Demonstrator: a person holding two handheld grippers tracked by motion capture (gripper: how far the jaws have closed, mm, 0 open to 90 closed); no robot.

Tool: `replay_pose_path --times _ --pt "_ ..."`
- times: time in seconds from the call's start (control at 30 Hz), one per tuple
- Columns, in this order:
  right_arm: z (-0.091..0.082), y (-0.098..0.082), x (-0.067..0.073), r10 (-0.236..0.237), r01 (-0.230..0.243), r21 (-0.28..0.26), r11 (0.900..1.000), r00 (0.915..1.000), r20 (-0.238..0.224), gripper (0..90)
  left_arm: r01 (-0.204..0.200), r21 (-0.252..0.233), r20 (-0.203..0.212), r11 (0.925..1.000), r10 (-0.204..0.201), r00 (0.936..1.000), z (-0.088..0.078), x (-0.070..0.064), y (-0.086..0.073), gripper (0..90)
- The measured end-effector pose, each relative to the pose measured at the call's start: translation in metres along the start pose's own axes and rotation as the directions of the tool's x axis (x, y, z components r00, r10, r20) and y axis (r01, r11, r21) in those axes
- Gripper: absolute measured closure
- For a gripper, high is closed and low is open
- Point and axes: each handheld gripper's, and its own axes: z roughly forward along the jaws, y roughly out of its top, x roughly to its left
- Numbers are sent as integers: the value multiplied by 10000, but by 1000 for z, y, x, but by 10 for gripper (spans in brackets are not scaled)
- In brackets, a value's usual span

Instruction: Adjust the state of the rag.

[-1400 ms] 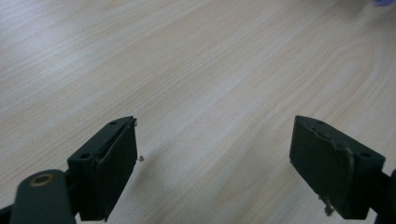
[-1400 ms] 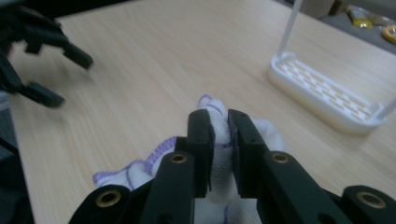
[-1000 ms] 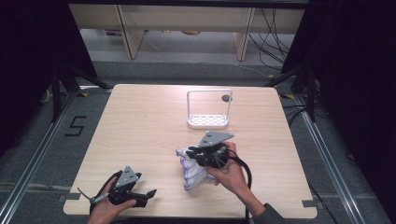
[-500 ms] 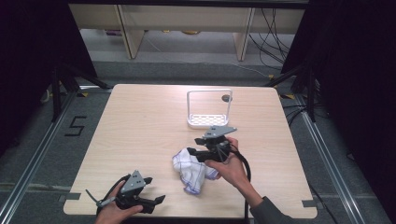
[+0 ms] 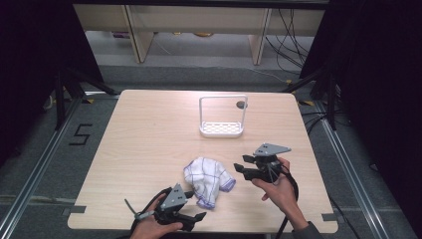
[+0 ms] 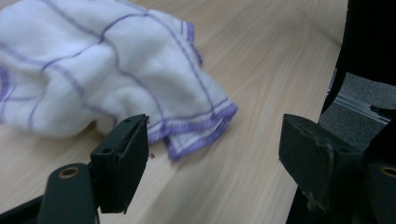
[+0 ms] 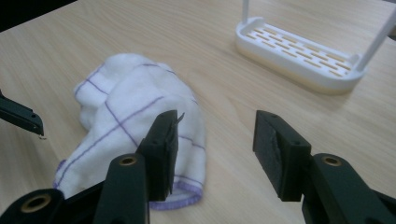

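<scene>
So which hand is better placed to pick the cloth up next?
Left, probably. Its tongs stand open right at the cloth's purple hem, while the right tongs sit open, apart from it to the side.

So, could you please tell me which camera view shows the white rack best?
The high view: the white rack stands whole there, slotted base and tall handle frame, on the table. The right gripper view shows its base and lower posts, top cropped. The left gripper view faces the cloth.

A single black numeral "5" (image 5: 82,134) stands on the grey floor (image 5: 40,149) just left of the table (image 5: 149,129), seen in the high view. No other text, label or brand is legible.
</scene>
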Motion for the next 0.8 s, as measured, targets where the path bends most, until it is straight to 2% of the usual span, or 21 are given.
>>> replay_pose_path --times 0.03,0.07,0.1,0.13,0.17,0.2,0.23,0.27,0.33,0.37,0.4,0.43,0.47,0.5,0.53,0.57,0.6,0.67,0.7,0.73,0.8 --pt "-1 -2 -4 -267 269 -110 9996 9995 192 507 43 -118 -137 9999 -45 9999 6 -2 4 252" --pt "-2 -4 -7 -188 191 -106 9998 9995 261 507 13 -31 -98 10000 -13 10000 11 -3 9 257" --pt "-3 -6 -9 -157 161 -115 9998 9993 338 503 -80 -27 -286 10000 79 9996 18 -5 12 258" --pt "-3 -8 -9 74 -70 -112 9999 9995 322 499 -299 81 -509 9995 302 9982 25 -5 15 257" --pt "-3 -10 -13 -10 12 -69 10000 9994 359 495 -625 285 -752 9976 644 9951 30 -5 18 255" --pt "-3 -11 -12 172 -171 -24 9999 9992 354 490 -920 549 -998 9942 971 9903 36 -5 19 255" --pt "-4 -12 -15 -17 18 -19 10000 9992 397 489 -1322 955 -1376 9866 1446 9799 42 -4 20 266" --pt "-3 -14 -16 38 -35 -86 10000 9992 386 489 -1668 1191 -1512 9788 1839 9712 47 -2 20 343" --pt "-3 -15 -15 275 -277 64 9996 9992 288 490 -1496 773 -1637 9857 1606 9734 50 2 21 618" --pt "-3 -16 -16 51 -50 -3 10000 9994 345 492 -1752 848 -1618 9809 1871 9689 46 6 25 734" --pt "-2 -16 -16 -102 101 20 9999 9995 287 501 -1742 614 -1578 9828 1819 9706 41 9 28 800" --pt "-1 -17 -15 -90 90 26 10000 9999 78 504 -1665 396 -1538 9852 1707 9732 34 13 33 819" --pt "-1 -17 -13 -186 185 79 9998 9997 141 511 -1420 98 -1541 9898 1418 9778 23 18 39 828" --pt "0 -17 -12 -398 397 135 9991 9992 72 522 -1365 -41 -1606 9906 1341 9779 15 22 43 831" --pt "1 -17 -10 -456 456 298 9985 9990 -6 525 -942 -573 -1569 9939 842 9840 7 27 48 832" --pt "2 -17 -8 -544 548 436 9975 9985 -92 532 -736 -714 -1429 9947 629 9877 -2 34 52 831" --pt "4 -18 -7 -733 739 474 9961 9972 -146 535 -454 -893 -1499 9950 316 9882 -11 39 56 831" --pt "8 -19 -3 -911 928 701 9932 9955 -275 536 -195 -991 -1462 9949 49 9892 -22 50 60 829" --pt "10 -21 1 -735 766 820 9937 9965 -406 536 46 -1168 -1461 9932 -218 9890 -26 55 60 828" --pt "12 -21 2 -1039 1081 895 9901 9933 -498 535 226 -1164 -1443 9929 -395 9887 -28 59 60 828" --pt "16 -22 8 -1141 1219 1065 9868 9906 -759 531 527 -1336 -1375 9896 -712 9879 -29 66 58 828"
